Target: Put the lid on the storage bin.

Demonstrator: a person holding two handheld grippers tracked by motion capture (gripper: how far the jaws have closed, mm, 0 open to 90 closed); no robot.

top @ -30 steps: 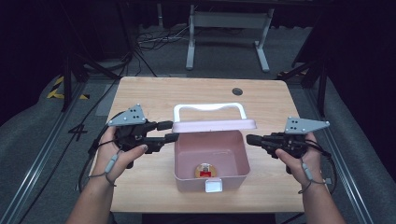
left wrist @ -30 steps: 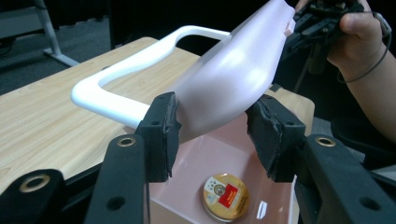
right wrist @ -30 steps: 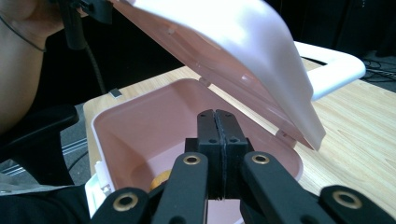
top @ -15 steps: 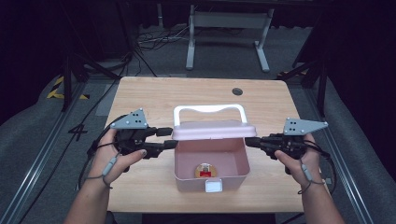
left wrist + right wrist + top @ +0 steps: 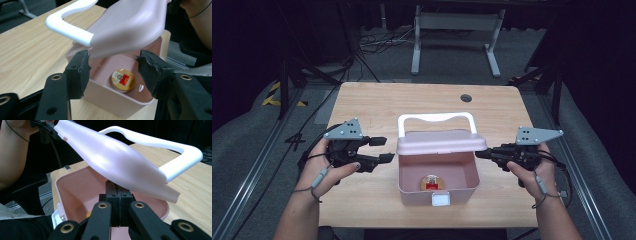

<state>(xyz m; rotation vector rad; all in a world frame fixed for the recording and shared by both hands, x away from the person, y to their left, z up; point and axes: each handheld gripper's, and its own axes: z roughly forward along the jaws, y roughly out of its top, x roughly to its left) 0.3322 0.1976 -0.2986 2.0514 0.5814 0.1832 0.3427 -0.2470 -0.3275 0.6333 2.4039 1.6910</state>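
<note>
A pink box sits at the middle of the desk, near the person's edge, its white latch facing the person. Its lid, long axis running left to right, is half lowered over the far part of the box, white handle toward the far edge. A small round tin lies inside. The right gripper is clenched at the lid's right edge; the left gripper is released, just beside the box. A second ago the lid lay fully open, flat behind the box.
</note>
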